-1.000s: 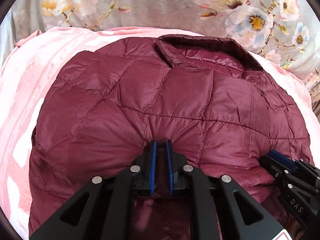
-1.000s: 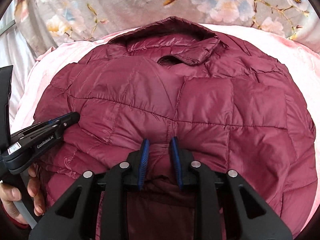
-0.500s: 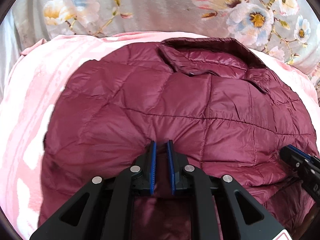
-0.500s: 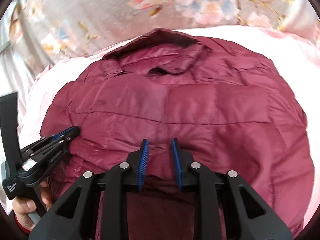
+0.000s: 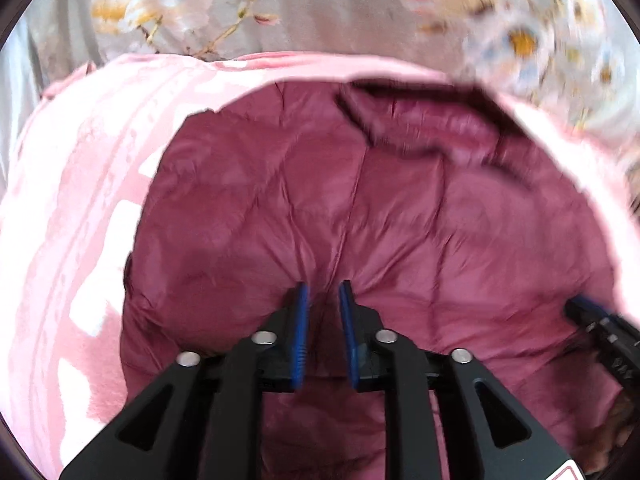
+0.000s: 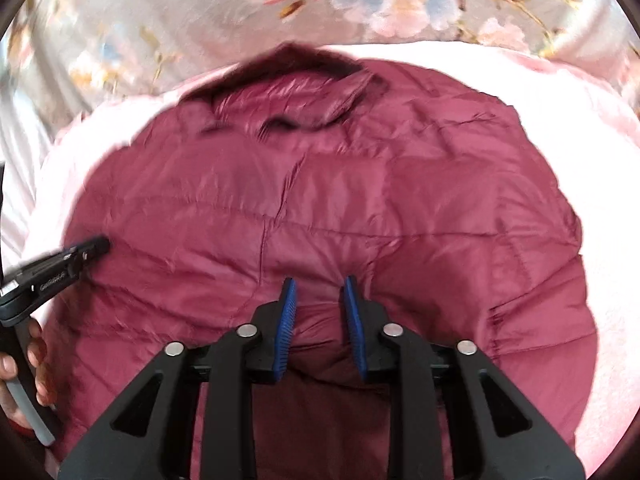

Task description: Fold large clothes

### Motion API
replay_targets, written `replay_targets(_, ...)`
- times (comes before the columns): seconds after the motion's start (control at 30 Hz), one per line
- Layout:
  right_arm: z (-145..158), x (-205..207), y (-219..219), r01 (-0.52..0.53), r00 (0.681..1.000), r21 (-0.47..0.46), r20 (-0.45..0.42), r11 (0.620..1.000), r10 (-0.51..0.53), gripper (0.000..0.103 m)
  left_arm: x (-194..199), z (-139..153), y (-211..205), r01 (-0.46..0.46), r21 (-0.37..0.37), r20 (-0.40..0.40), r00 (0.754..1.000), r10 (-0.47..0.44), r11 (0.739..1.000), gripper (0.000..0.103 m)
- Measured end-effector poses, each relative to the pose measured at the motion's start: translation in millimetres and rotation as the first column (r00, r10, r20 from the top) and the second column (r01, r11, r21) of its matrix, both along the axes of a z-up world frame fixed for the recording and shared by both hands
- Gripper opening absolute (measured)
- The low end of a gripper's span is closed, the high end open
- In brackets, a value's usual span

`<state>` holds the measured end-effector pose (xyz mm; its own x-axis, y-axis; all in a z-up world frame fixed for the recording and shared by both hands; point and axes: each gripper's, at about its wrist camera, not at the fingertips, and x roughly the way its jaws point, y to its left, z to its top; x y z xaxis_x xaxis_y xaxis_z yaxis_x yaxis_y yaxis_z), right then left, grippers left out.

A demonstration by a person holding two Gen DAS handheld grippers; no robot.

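Both hand-held grippers have carried the near hem farther away over the last second, and their jaws now stand a little wider than before, the fabric bunched between them but perhaps no longer pinched. The left hand-held gripper (image 5: 323, 300) and the right hand-held gripper (image 6: 318, 294) sit side by side at the near edge of the maroon quilted puffer jacket (image 5: 380, 216); whether either still has real hold I cannot tell. The jacket lies on the pink fleece blanket (image 5: 80, 220) spread over the bed with the grey floral sheet (image 6: 160, 8), its collar (image 6: 296, 92) at the far end, so its long axis runs near to far — straight ahead of both tools, neither clearly nearer. It looks puffy and slippery, already doubled into a compact, rounded bundle — motion blur hides finer detail.
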<state>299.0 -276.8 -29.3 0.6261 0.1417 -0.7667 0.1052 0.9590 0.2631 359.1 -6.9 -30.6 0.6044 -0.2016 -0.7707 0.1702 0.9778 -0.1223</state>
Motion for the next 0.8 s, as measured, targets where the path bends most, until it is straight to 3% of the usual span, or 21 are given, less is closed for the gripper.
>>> replay_targets(0.07,19,12,-14,0.012,0.999,0.109,0.042,0.994,-0.017,0.05,11,23,8,-0.004,-0.116,0.011,1.0,0.006,0.993,0.051)
replay_targets(0.13,30,29,-23,0.018,0.998,0.208,0.061,0.978,-0.031,0.052,32,41,8,-0.003,-0.225,-0.001,1.0,0.002,0.974,0.054)
replay_targets(0.2,34,51,-34,0.04,0.995,0.32,0.073,0.947,-0.066,0.053,52,48,2,-0.007,-0.287,-0.025,1.0,0.0,0.958,0.055)
replay_targets(0.33,17,93,-50,0.119,0.989,0.449,0.022,0.886,-0.144,0.054,106,31,-16,-0.04,-0.412,-0.157,0.987,-0.028,0.91,0.055)
replay_targets(0.4,5,108,-53,0.143,0.988,0.485,-0.014,0.863,-0.156,0.054,124,18,-28,-0.068,-0.422,-0.219,0.975,-0.029,0.904,0.055)
replay_targets(0.5,-15,127,-51,0.174,0.984,0.522,-0.069,0.835,-0.161,0.053,137,6,-43,-0.072,-0.394,-0.238,0.971,-0.027,0.916,0.052)
replay_targets(0.53,-20,132,-51,0.173,0.985,0.544,-0.076,0.821,-0.156,0.048,139,3,-47,-0.072,-0.387,-0.246,0.969,-0.028,0.919,0.047)
replay_targets(0.57,-23,134,-49,0.165,0.986,0.55,-0.076,0.819,-0.148,0.039,141,0,-50,-0.067,-0.388,-0.246,0.969,-0.033,0.919,0.037)
replay_targets(0.6,-23,137,-46,0.149,0.989,0.546,-0.07,0.824,-0.132,0.032,143,-2,-53,-0.057,-0.38,-0.247,0.968,-0.042,0.923,0.03)
replay_targets(0.63,-22,138,-44,0.131,0.991,0.525,-0.063,0.841,-0.116,0.015,143,-3,-56,-0.044,-0.357,-0.243,0.969,-0.048,0.933,0.014)
replay_targets(0.67,-20,136,-42,0.123,0.992,0.496,-0.056,0.86,-0.11,0.01,142,-6,-58,-0.03,-0.311,-0.236,0.971,-0.047,0.95,0.01)
replay_targets(0.73,-14,129,-39,0.107,0.994,0.396,-0.035,0.912,-0.101,0.009,140,-10,-55,-0.024,-0.253,-0.219,0.975,-0.033,0.967,0.007)
replay_targets(0.8,-19,126,-39,0.106,0.994,0.327,-0.052,0.939,-0.094,0.008,138,-19,-50,-0.012,-0.243,-0.216,0.975,-0.043,0.97,0.007)
